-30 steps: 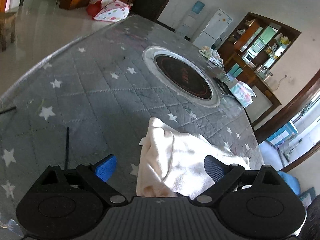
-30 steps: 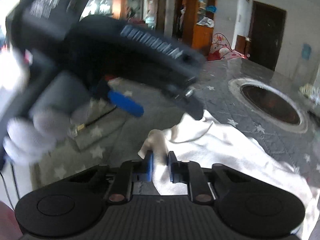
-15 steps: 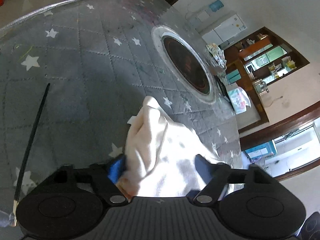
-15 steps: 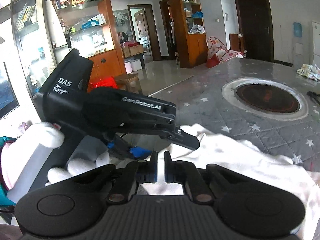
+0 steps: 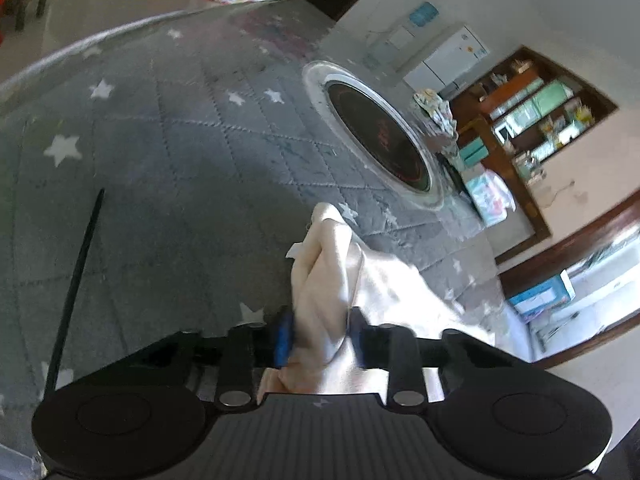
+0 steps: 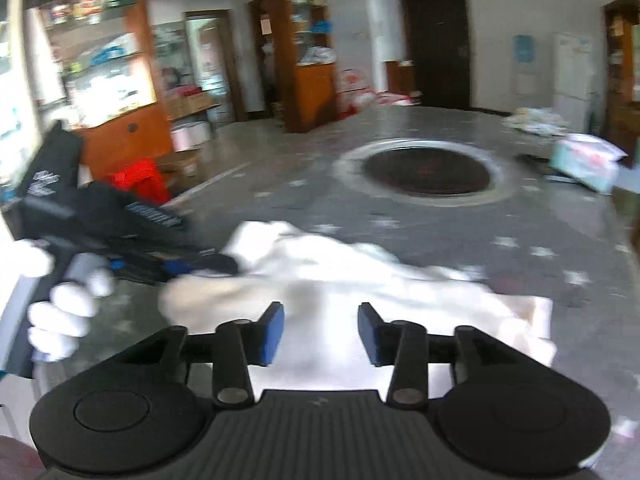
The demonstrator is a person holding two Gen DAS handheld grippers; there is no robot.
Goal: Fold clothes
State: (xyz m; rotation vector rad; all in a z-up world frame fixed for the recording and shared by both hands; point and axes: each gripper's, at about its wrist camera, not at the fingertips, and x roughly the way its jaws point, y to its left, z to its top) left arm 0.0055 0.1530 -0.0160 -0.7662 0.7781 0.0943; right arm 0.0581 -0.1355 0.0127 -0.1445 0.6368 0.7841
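The cream garment [image 5: 384, 292] lies bunched on the grey star-print table cover [image 5: 168, 152], in the lower middle of the left wrist view and just short of the round cooktop [image 5: 378, 136] up and right of centre. The left gripper [image 5: 320, 338] is clamped on a gathered ridge of the cloth, with fabric pinched between the blue pads, most likely so one edge can be lifted or dragged while the rest trails on the table.

In the right wrist view the right gripper [image 6: 321, 334] hovers over the near part of the garment [image 6: 360, 280] with its jaws spread wide and nothing between them. The gloved hand [image 6: 60, 300] holding the left tool shows at the left edge of that frame.

That's the big change from half a second ago: back then the right gripper was pinched shut on the cloth and the left one was only closing in around it. Now the grip has swapped over to the left side. The thin black rod [image 5: 76, 280] at lower left sits about where it was.
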